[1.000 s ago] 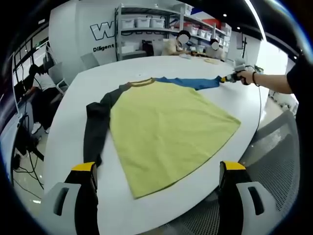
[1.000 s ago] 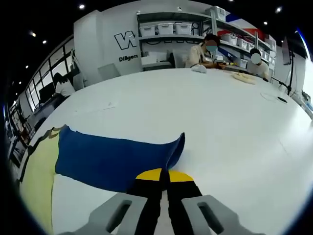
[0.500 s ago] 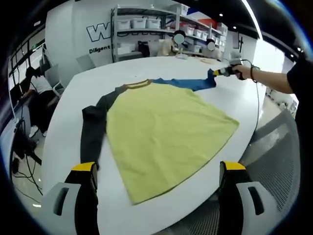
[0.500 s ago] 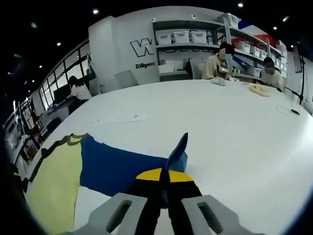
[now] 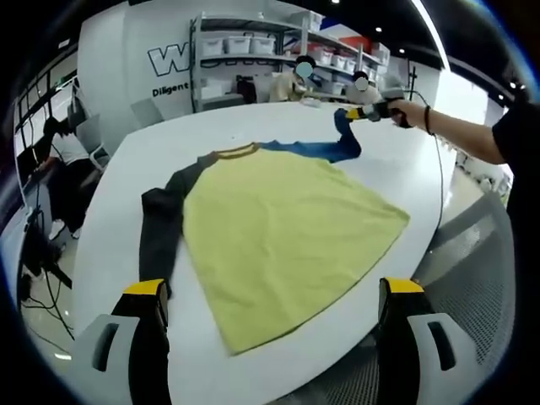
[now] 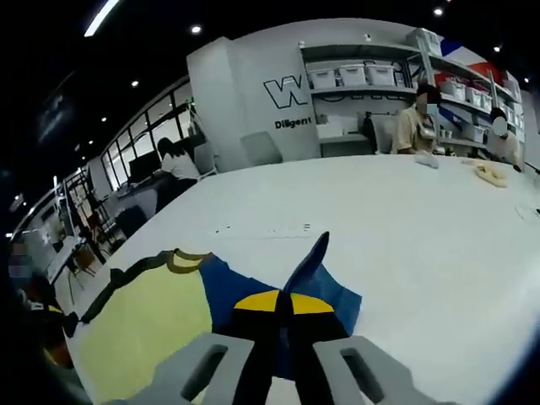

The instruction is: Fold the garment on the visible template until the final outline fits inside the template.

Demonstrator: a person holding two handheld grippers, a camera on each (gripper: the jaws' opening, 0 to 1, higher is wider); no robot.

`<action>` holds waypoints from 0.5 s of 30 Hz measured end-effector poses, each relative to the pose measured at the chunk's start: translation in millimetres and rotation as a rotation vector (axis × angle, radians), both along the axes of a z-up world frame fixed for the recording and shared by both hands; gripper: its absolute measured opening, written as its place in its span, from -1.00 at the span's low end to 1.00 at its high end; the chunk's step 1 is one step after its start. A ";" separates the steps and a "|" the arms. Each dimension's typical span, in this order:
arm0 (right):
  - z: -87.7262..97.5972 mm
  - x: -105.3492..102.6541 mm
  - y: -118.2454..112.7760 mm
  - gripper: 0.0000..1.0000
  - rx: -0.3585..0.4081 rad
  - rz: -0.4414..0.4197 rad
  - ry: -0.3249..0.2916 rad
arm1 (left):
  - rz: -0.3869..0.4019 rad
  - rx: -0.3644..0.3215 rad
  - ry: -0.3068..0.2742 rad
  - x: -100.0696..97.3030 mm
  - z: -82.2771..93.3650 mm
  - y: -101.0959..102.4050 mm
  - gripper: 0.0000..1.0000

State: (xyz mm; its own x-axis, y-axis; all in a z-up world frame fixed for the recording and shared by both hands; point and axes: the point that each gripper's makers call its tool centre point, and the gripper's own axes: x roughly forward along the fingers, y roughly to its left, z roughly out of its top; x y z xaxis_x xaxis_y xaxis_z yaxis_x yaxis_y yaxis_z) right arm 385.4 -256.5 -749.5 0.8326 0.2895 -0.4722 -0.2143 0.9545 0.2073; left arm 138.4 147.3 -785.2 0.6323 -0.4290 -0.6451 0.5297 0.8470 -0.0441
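Lifted since the earlier frame, the blue sleeve (image 5: 331, 148) now rises off the white counter (image 5: 110, 228) — pinched in the right hand-held gripper (image 6: 283, 310), jaws closed on it. Yellow garment (image 5: 283, 228) lies flat on the counter; left hand-held gripper (image 5: 274, 291) hovers open — holding nothing.

An open-plan office or lab workroom. Broad white table (image 5: 253, 118) stretching far ahead of the jaws. Beyond its far edge, metal shelving (image 6: 363, 80) stacked with white storage bins (image 5: 240, 44) against a white wall with large lettering (image 6: 283, 89). Seated people (image 6: 418, 126) working at the far side, more at desks by the windows (image 6: 156, 114) off to one side. Dark ceiling with recessed spotlights (image 6: 196, 29).
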 end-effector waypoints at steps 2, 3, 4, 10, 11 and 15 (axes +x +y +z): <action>6.0 5.3 15.5 -1.00 -0.003 0.023 -0.016 | 0.001 0.001 0.003 -2.2 -0.4 0.6 0.98; 7.9 6.9 19.8 -1.00 0.002 0.026 -0.020 | 0.001 0.002 0.003 -2.7 -0.2 0.5 0.98; 9.5 8.2 24.4 -1.00 0.012 0.029 -0.022 | 0.000 0.002 0.004 -3.1 -0.1 0.6 0.98; 16.5 12.7 67.2 -1.00 0.027 0.092 -0.023 | 0.000 0.000 0.000 -3.1 2.5 -0.3 0.98; 19.1 13.5 76.9 -1.00 0.033 0.104 -0.030 | 0.001 0.001 -0.001 -2.7 2.4 -0.5 0.98; 23.5 14.4 106.8 -1.00 0.052 0.147 -0.033 | -0.011 0.000 -0.002 -2.6 3.2 -3.7 0.98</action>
State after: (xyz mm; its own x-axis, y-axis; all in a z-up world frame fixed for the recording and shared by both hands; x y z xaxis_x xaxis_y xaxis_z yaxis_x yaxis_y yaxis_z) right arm 399.8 -149.7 -726.0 0.7941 0.4326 -0.4269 -0.3584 0.9006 0.2460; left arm 135.8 143.6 -782.0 0.6289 -0.4363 -0.6436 0.5393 0.8410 -0.0432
